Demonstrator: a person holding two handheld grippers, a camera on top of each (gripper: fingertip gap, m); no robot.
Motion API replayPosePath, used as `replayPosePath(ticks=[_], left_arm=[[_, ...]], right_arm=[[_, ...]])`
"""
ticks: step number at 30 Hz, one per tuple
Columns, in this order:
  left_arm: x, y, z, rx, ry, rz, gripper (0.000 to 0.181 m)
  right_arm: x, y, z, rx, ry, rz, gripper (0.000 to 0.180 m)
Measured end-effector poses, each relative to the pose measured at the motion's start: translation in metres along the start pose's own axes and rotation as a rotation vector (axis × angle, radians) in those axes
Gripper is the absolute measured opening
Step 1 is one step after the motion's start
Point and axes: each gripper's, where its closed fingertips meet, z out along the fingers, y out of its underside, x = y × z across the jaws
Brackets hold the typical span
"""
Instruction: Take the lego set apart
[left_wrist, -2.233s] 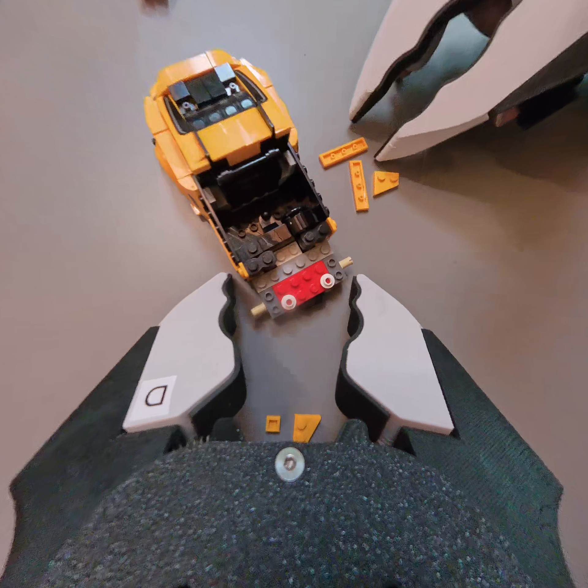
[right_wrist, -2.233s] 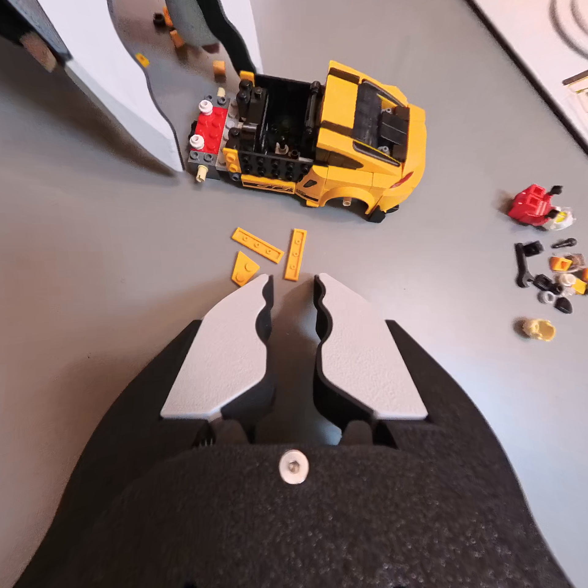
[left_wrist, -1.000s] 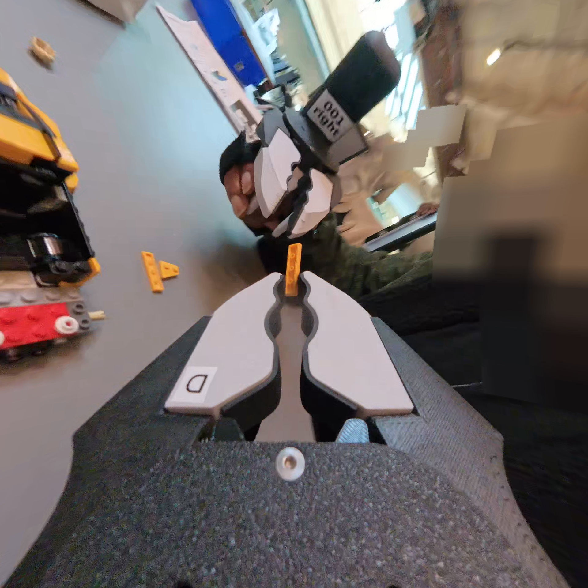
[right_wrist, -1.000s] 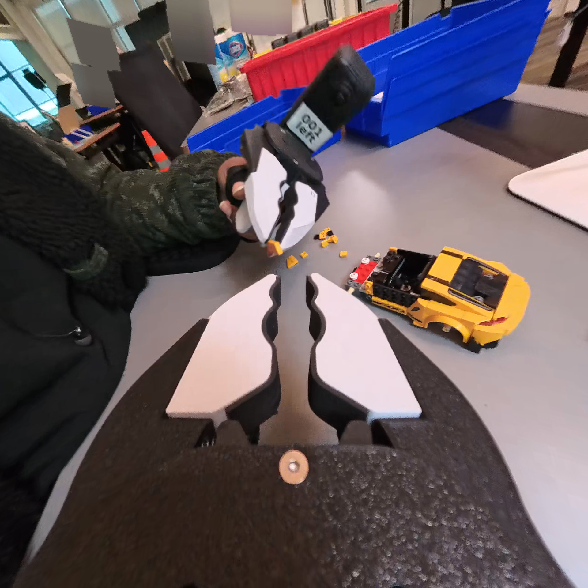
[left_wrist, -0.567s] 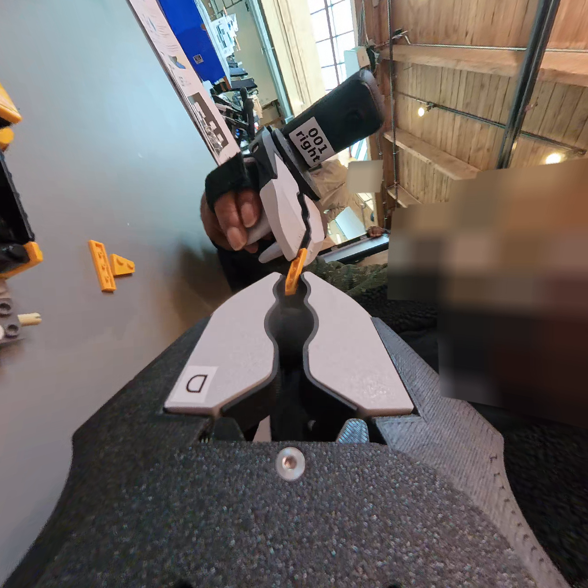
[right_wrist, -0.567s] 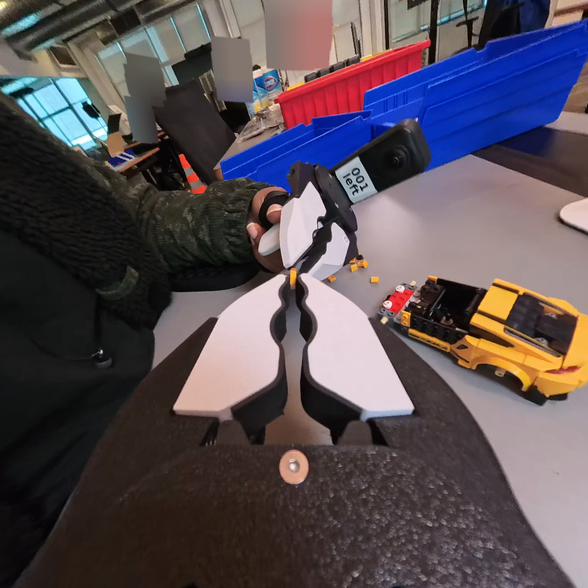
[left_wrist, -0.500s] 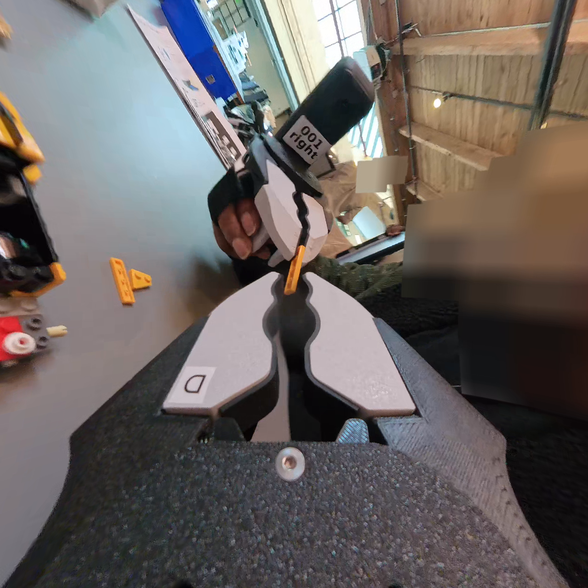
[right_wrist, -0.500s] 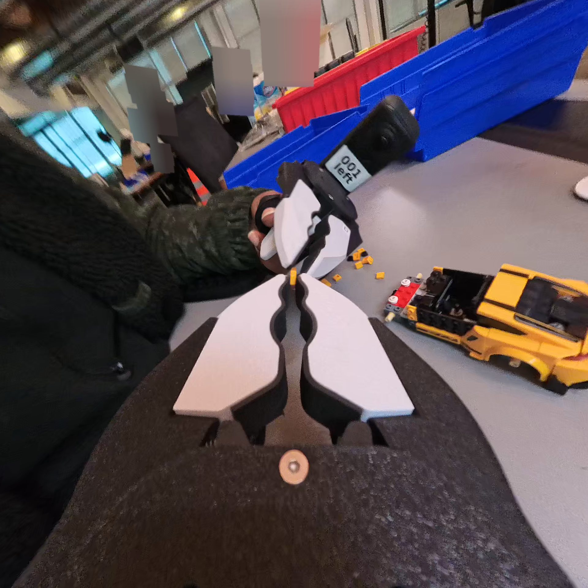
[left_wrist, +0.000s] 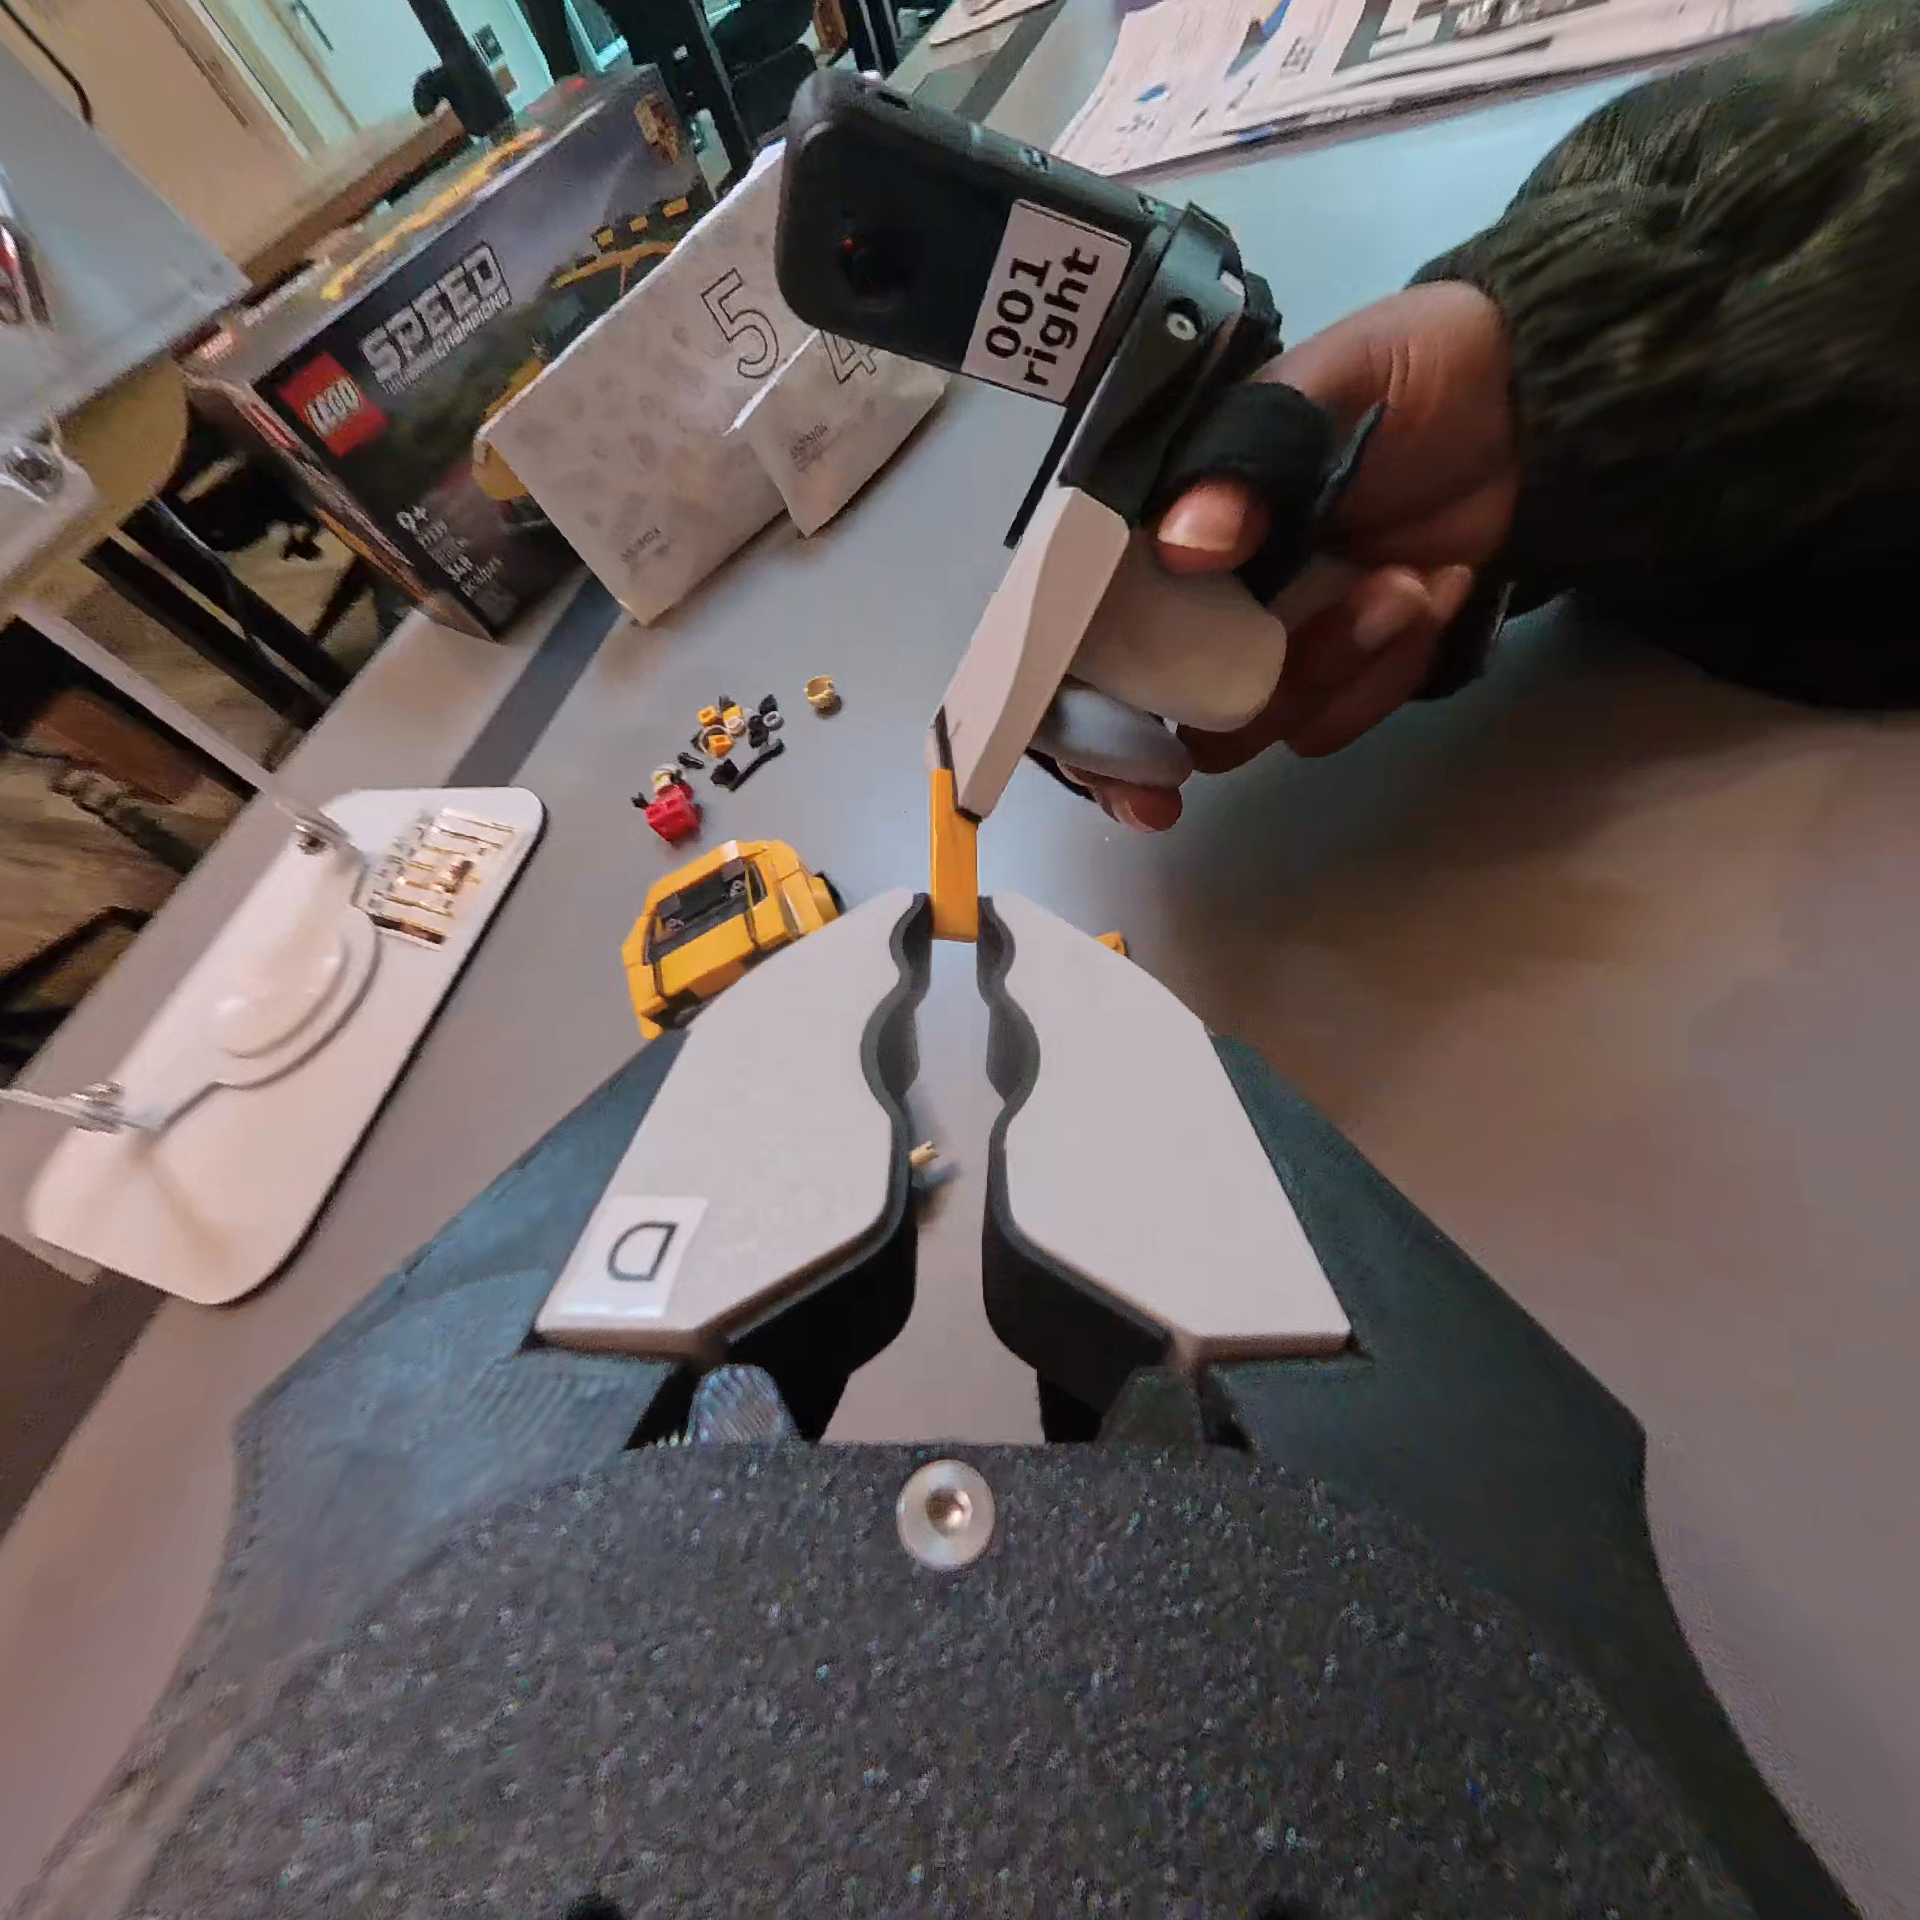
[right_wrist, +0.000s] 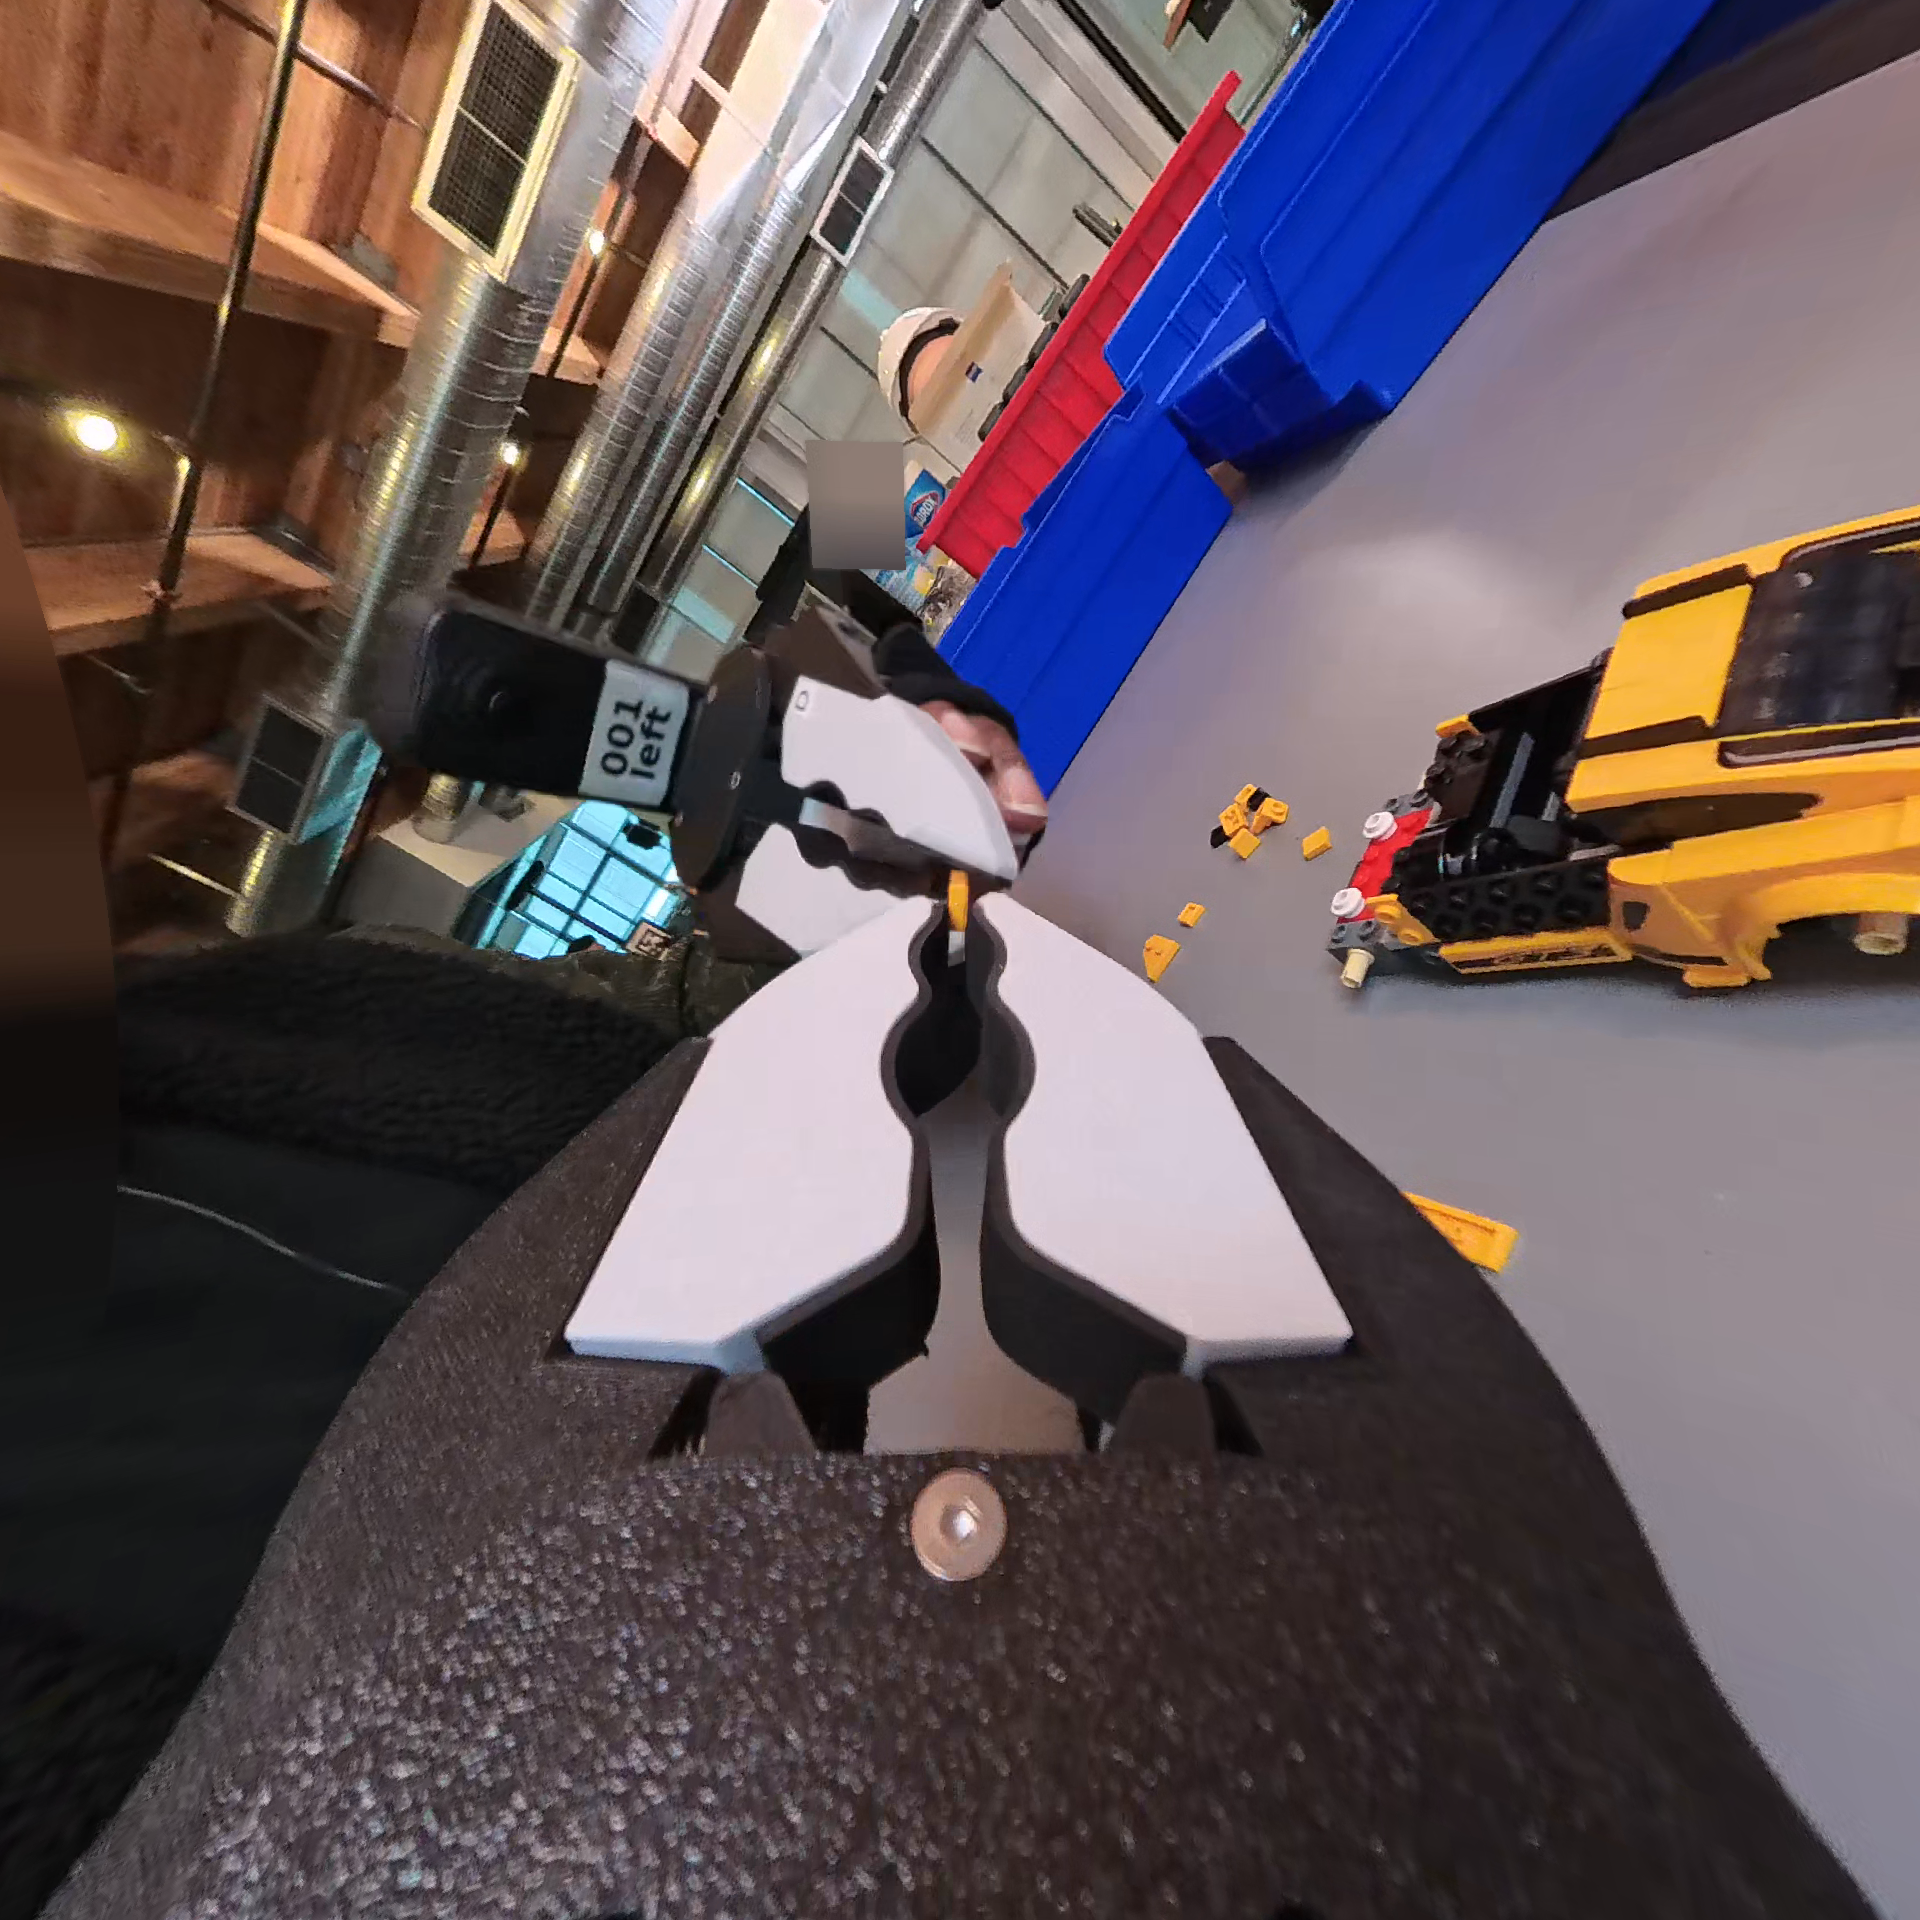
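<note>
While your left claw (left_wrist: 951, 914) and right claw (left_wrist: 961, 800) each pinch one end of the orange strip (left_wrist: 953, 862), its length runs straight between them, so pull apart along it.

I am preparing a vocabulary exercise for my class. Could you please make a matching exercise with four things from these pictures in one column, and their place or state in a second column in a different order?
Things:
1. thin orange plate piece
2. yellow brick-built car
3. small red brick cluster
4. white flat board

Place or state:
A. lies on the grey table, beyond the car's far end
B. held in the air between the left tool and the right tool
C. lies at the table's left edge
D. stands on the table, partly dismantled

Pairs: 1-B, 2-D, 3-A, 4-C
</note>
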Motion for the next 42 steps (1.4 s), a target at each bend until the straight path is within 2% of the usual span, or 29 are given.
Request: replayPosePath(ticks=[4,6,9,11,15,20,22,24,27,29,32,35,37,39,42], left_arm=[[0.001,0.0,-0.002,-0.002,0.026,-0.026,0.008],[-0.003,0.003,-0.004,-0.009,0.038,-0.075,0.008],[-0.023,0.006,-0.019,-0.041,-0.009,-0.121,0.008],[-0.046,0.007,-0.045,-0.104,-0.092,-0.138,0.008],[-0.096,0.029,-0.145,-0.265,-0.377,-0.264,0.008],[-0.125,0.102,-0.301,-0.406,-0.773,-0.555,0.008],[-0.119,0.135,-0.345,-0.424,-0.86,-0.685,0.008],[-0.109,0.161,-0.368,-0.428,-0.893,-0.779,0.008],[-0.096,0.195,-0.375,-0.448,-0.864,-0.898,0.008],[-0.088,0.212,-0.366,-0.496,-0.817,-0.928,0.018],[-0.091,0.214,-0.362,-0.494,-0.836,-0.899,0.031],[-0.105,0.187,-0.369,-0.392,-0.925,-0.815,0.034],[-0.11,0.155,-0.368,-0.317,-0.954,-0.708,0.033],[-0.104,0.115,-0.349,-0.241,-0.897,-0.572,0.028],[-0.075,0.063,-0.288,-0.177,-0.697,-0.357,0.026]], right_arm=[[-0.001,0.002,-0.001,-0.016,0.001,-0.029,0.003],[0.005,0.001,-0.006,-0.049,0.073,-0.125,0.007],[0.044,0.011,-0.026,-0.242,0.406,-0.459,0.014],[0.065,0.021,-0.04,-0.4,0.581,-0.635,0.019],[0.075,0.044,-0.037,-0.575,0.627,-0.719,0.03],[0.088,0.056,-0.036,-0.685,0.679,-0.716,0.036],[0.089,0.056,-0.033,-0.685,0.681,-0.703,0.035],[0.091,0.054,-0.031,-0.695,0.697,-0.696,0.034],[0.093,0.052,-0.028,-0.719,0.71,-0.683,0.031],[0.093,0.052,-0.026,-0.75,0.705,-0.685,0.03],[0.091,0.055,-0.024,-0.79,0.673,-0.692,0.023],[0.088,0.059,-0.023,-0.815,0.635,-0.702,0.009],[0.087,0.059,-0.023,-0.818,0.627,-0.725,0.007],[0.086,0.06,-0.023,-0.81,0.618,-0.747,0.006],[0.077,0.062,-0.017,-0.753,0.548,-0.73,0.006]])
